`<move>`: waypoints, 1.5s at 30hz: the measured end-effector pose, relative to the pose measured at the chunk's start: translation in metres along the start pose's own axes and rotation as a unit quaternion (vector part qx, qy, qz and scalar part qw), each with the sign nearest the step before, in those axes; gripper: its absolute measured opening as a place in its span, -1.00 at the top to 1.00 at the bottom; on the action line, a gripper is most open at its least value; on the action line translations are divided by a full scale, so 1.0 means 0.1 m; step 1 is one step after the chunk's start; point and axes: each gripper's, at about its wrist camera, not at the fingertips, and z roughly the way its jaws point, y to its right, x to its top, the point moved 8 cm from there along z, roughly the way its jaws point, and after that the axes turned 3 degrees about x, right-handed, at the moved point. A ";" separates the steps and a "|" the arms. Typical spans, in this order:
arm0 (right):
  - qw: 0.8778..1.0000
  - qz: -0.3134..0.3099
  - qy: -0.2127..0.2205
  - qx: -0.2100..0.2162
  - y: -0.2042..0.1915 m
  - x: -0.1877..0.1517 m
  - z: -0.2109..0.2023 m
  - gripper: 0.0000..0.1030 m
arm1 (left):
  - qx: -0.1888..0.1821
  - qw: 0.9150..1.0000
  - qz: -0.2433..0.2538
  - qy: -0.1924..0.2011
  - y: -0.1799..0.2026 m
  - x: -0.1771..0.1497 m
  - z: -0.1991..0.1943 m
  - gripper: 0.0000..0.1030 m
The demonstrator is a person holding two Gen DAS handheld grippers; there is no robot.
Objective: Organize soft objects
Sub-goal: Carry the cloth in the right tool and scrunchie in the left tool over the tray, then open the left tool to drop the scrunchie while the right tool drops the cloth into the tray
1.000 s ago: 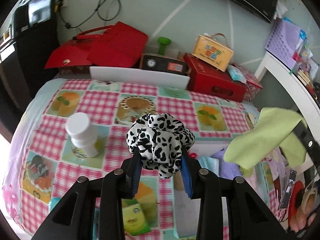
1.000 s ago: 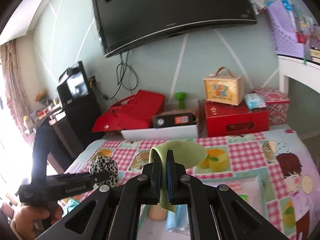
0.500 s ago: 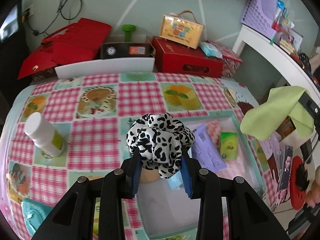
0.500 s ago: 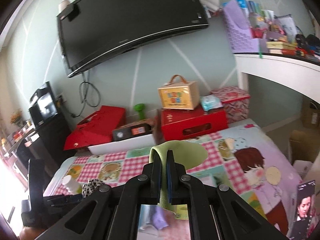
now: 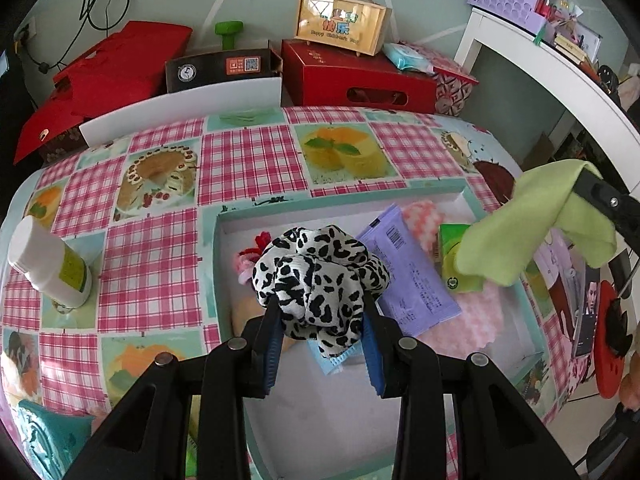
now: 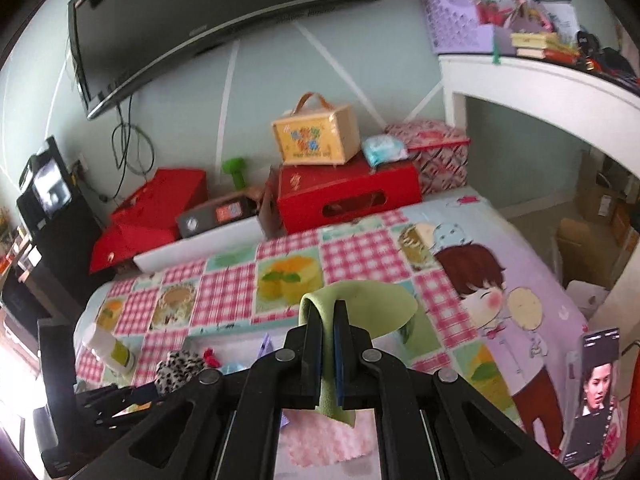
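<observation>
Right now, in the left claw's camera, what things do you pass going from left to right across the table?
White bottle → spotted scrunchie in the left claw → purple packet → green cloth in the right claw.

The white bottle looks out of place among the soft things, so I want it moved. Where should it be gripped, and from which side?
Grip the white bottle around its body just below the cap, coming from above with jaws either side. It stands upright on the tablecloth, left of the box, with bare cloth around it.
</observation>
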 end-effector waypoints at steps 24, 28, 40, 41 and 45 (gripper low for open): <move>0.978 -0.027 -0.205 -0.001 -0.15 -0.89 0.96 0.84 | 0.002 0.999 -0.022 -0.034 -0.04 -0.02 0.45 0.17; 0.981 -0.036 -0.193 -0.006 -0.18 -0.82 0.89 0.84 | 0.001 0.999 -0.029 -0.033 -0.07 -0.01 0.41 0.02; 0.988 -0.045 -0.148 -0.021 -0.23 -0.58 0.65 0.06 | -0.008 0.998 -0.055 0.006 -0.22 0.11 0.08 -0.45; 0.988 -0.045 -0.147 -0.022 -0.23 -0.57 0.64 -0.02 | -0.007 0.998 -0.059 0.009 -0.24 0.12 0.07 -0.46; 0.988 -0.043 -0.143 -0.028 -0.22 -0.55 0.63 -0.29 | 0.002 0.997 -0.078 0.017 -0.37 0.13 0.03 -0.50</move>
